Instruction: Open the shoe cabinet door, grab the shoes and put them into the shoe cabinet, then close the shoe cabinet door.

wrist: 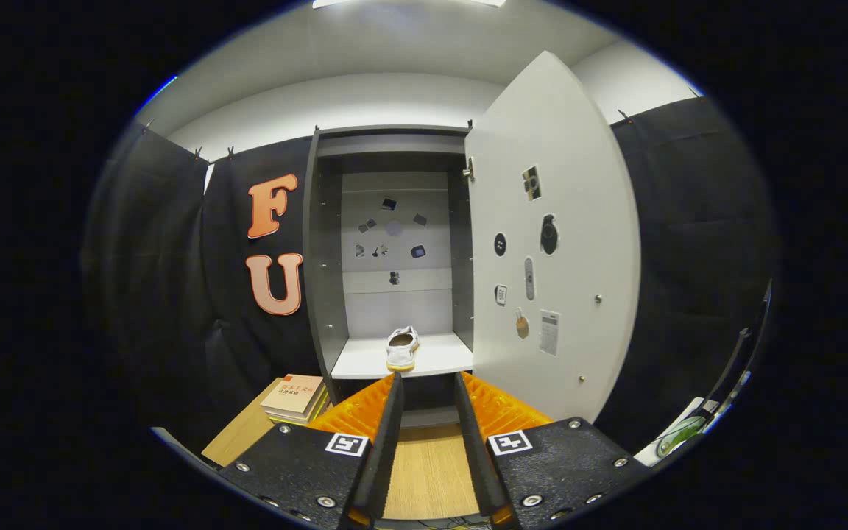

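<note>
The shoe cabinet (pixel 324 294) stands straight ahead against the black cloth wall, its white door (pixel 553 243) swung wide open to the right. A white shoe (pixel 402 347) with a yellowish sole rests on the cabinet's white shelf (pixel 439 361), heel toward me, a little left of the shelf's middle. My gripper (pixel 428 383) is open, held back from the cabinet with the shoe just beyond its fingertips. Nothing sits between the fingers (pixel 387 434).
Several stickers dot the inside of the door and the cabinet's back panel (pixel 394 235). A stack of books (pixel 295 397) lies on a low wooden surface (pixel 240 438) left of the cabinet. Wooden floor (pixel 428 471) shows between the fingers. Some white and green items (pixel 682 434) sit at the far right.
</note>
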Demonstrator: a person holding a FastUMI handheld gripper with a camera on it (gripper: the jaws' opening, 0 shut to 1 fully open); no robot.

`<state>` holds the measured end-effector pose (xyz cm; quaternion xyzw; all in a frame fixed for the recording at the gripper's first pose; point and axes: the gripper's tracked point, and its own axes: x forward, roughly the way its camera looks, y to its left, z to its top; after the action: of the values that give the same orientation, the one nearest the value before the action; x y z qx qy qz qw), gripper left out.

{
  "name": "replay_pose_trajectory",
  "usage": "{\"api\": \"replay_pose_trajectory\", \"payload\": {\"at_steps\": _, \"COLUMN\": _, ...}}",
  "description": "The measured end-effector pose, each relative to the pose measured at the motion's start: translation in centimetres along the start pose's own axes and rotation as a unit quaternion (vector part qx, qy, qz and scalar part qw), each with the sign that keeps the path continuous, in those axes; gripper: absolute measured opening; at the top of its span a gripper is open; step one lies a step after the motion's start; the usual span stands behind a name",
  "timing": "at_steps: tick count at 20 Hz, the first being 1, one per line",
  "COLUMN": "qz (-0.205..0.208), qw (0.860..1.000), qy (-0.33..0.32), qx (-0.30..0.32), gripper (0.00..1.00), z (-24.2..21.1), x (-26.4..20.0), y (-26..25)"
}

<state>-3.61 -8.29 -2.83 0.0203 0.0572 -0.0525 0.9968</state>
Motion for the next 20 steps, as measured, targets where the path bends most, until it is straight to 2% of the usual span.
{"api": "replay_pose_trajectory", "payload": {"at_steps": 6, "qz": -0.037, "qw": 0.999, "qy": -0.011, "qx": 0.007, "gripper": 0.53, "z": 1.5, "x": -3.3, "y": -6.1}}
{"api": "replay_pose_trajectory", "payload": {"at_steps": 13, "qz": -0.117, "qw": 0.993, "qy": -0.014, "qx": 0.016, "gripper": 0.57, "z": 2.1, "x": -3.4, "y": -17.3}}
{"api": "replay_pose_trajectory", "payload": {"at_steps": 20, "qz": -0.118, "qw": 0.993, "qy": -0.016, "qx": 0.028, "gripper": 0.59, "z": 2.3, "x": 0.7, "y": -21.5}}
